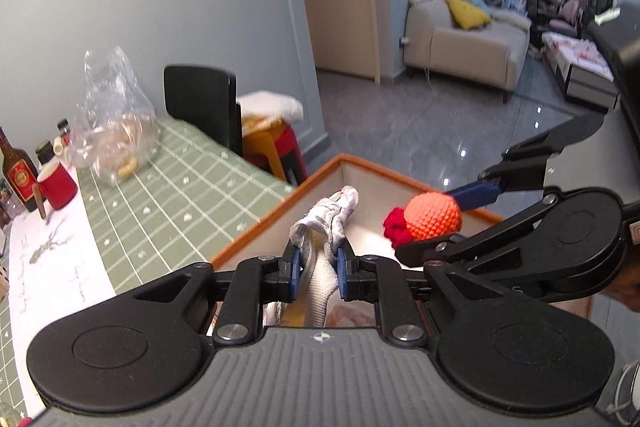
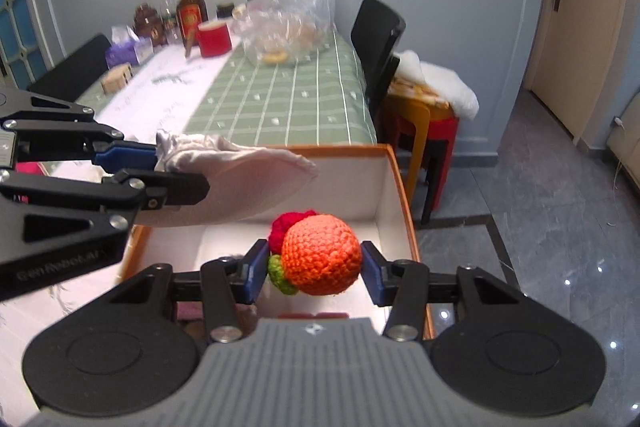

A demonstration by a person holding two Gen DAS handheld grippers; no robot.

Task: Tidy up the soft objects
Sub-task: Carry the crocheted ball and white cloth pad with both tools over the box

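Closest to me, my left gripper (image 1: 319, 269) has its jaws drawn narrow and clamped on a pale grey cloth (image 1: 326, 227), which bunches up above the blue pads and trails down below them. From the right wrist view the same cloth (image 2: 236, 183) hangs out from the left gripper (image 2: 156, 167) in a wide flap over the near left part of the box (image 2: 394, 195).

My right gripper (image 2: 314, 267) holds an orange crocheted ball (image 2: 320, 253) between its jaws, set about as wide as the ball. A red knitted tuft and a green one sit on the ball's left side, touching the left pad. In the left wrist view the ball (image 1: 434, 215) shows pinched in the right gripper (image 1: 448, 215), just right of the cloth and apart from it.

Both soft things hover over the open box (image 1: 280, 211), which has an orange rim and white inner walls. It sits at the near end of the tabletop (image 2: 288, 99), by the corner. I can make out something pinkish low in the box, but not what it is.

Farther along the green checked tabletop stand a red cup (image 2: 214, 37), a brown bottle (image 2: 191, 9) with a red label, and a crumpled clear plastic bag (image 2: 296, 15). A black chair (image 2: 378, 39) stands at the right edge, with stacked stools (image 2: 430, 135) beside it. Beyond lies the grey wall.
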